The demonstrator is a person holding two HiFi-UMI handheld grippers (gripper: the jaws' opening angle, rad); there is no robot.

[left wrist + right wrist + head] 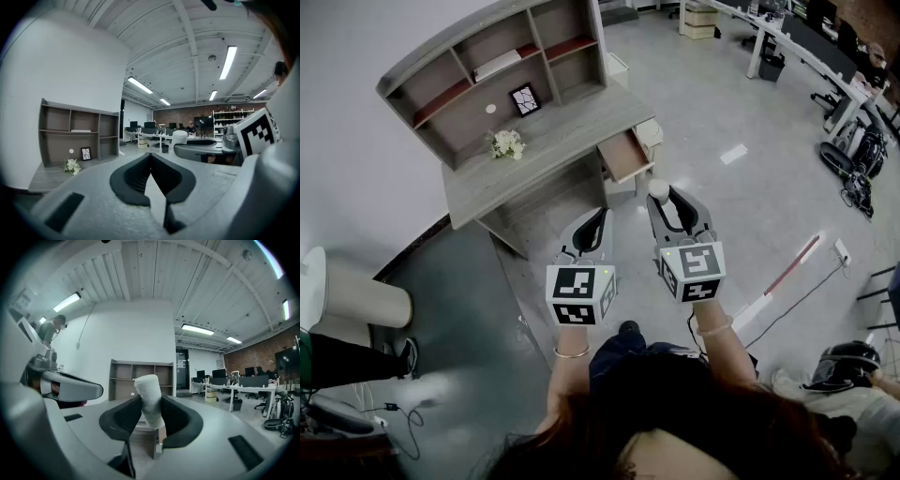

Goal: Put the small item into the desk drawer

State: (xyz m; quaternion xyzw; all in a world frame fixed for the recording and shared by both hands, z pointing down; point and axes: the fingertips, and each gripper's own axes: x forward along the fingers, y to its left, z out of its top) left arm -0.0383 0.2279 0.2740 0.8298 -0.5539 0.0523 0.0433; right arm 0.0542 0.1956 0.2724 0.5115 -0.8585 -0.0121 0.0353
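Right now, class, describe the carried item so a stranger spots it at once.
Start at the grey desk against the white wall; before it a person holds two grippers. The small white cylinder is clamped in the right gripper, while the left gripper is shut and empty.

Reaching forward with both forearms, grippers side by side.
Holding left gripper [598, 217] roughly level, jaws pressed together; pinching a small white cylinder [149, 397], slightly tilted, between right gripper [668, 198] jaws.
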